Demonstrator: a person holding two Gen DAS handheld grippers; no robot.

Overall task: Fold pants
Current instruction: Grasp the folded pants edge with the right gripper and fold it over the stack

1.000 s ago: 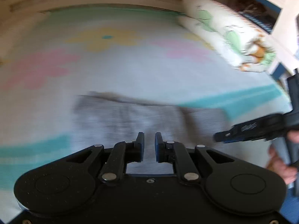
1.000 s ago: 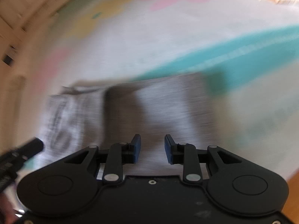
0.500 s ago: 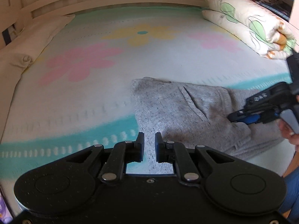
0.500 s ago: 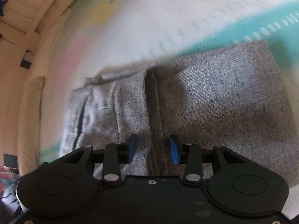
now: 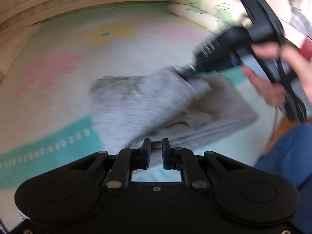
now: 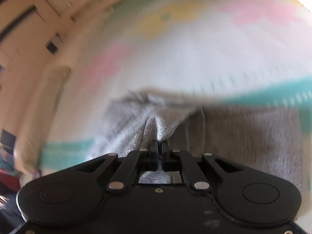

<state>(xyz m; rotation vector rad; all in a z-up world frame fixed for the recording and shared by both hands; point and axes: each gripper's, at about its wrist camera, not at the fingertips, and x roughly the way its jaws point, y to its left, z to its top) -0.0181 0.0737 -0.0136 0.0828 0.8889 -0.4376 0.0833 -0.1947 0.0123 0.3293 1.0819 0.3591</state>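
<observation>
The right gripper (image 6: 159,150) is clamped on a pinch of the grey pants (image 5: 140,105): in its own view the fabric bunches up between the nearly touching fingers at lower centre. In the left wrist view that same gripper (image 5: 188,72) shows at centre right, with a hand (image 5: 273,74) behind it, lifting a tent of cloth off the rest. The left gripper (image 5: 156,152) hangs at the near edge of the pants, at lower centre of its frame; its jaws are opening slightly with a narrow gap, and through the blur I cannot tell whether cloth sits between them.

The pants lie partly folded on the bed (image 5: 58,62), across its teal stripe, in the middle of both views. A rolled duvet (image 5: 204,5) lies at the upper right.

The step looks like a fold in progress, one layer being raised. Next, the raised layer probably needs carrying across and laying flat, edges matched, while the other side stays anchored.
</observation>
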